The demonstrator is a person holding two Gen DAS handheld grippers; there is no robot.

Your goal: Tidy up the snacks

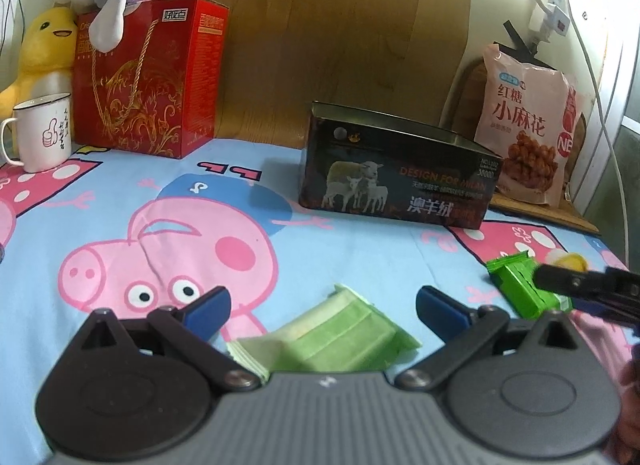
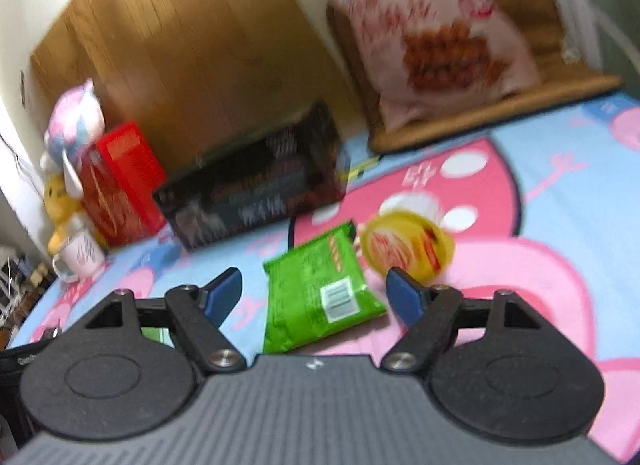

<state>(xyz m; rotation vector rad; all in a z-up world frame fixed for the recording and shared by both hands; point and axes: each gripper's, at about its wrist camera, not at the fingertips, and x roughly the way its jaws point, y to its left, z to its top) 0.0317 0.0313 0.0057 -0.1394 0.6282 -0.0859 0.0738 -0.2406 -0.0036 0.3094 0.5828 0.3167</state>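
Note:
My left gripper [image 1: 323, 307] is open, just above a pale green snack packet [image 1: 332, 339] lying flat on the cartoon pig tablecloth [image 1: 120, 225]. My right gripper [image 2: 314, 291] is open over a bright green snack packet [image 2: 316, 297], which lies between its fingers; it also shows in the left wrist view [image 1: 520, 285] with the right gripper's arm across it. A small yellow round snack cup [image 2: 408, 247] sits just beyond the green packet. An open dark box with sheep printed on it [image 1: 396, 181] stands behind; it is blurred in the right wrist view [image 2: 256, 193].
A large pink snack bag [image 1: 524, 121] leans upright on a wooden board at the back right. A red gift box [image 1: 148, 81] with plush toys on and beside it stands at the back left. A white mug [image 1: 42, 131] sits at the far left.

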